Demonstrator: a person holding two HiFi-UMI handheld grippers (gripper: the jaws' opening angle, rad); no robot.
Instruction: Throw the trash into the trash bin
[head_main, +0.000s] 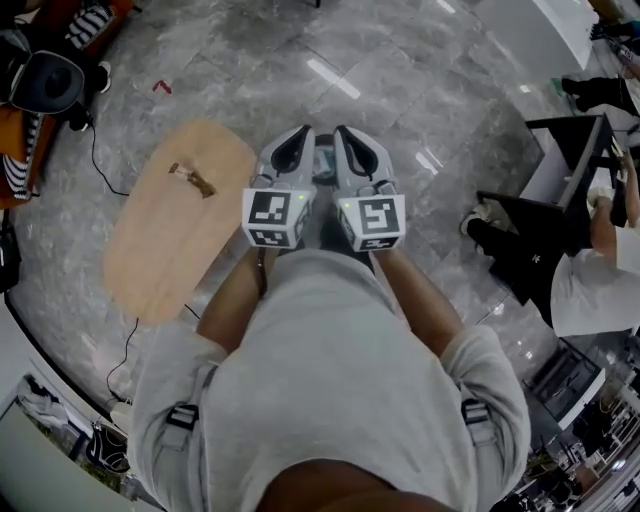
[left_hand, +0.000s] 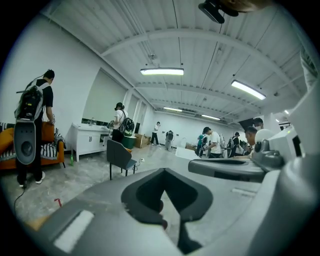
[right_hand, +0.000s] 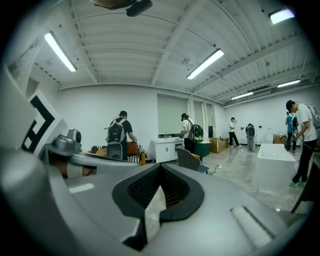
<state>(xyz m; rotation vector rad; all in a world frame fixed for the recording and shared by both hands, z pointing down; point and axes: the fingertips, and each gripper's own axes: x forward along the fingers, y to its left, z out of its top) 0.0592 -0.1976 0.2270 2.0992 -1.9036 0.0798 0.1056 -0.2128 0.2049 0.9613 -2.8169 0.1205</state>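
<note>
- We find the left gripper and the right gripper held side by side, close in front of the person's chest. They almost touch, and both are above the grey stone floor.
- Left gripper: the fingers are drawn together, with only a thin slit between them. We see nothing gripped there.
- Right gripper: the fingers are closed together in the same way, and nothing is gripped.
- The marker cubes sit at the rear of each gripper, facing up toward the head camera.
- Trash: a small brownish piece lies on the oval wooden table. It is on the far half of the top, about midway between the side edges. It is well apart from both grippers, to the left of the left one.
- A small red scrap lies on the floor beyond the table's far edge.
- A dark shape shows low in the gap between the two grippers. We cannot tell what it is.
- Both gripper views look out level across the room, where several people are standing.
</note>
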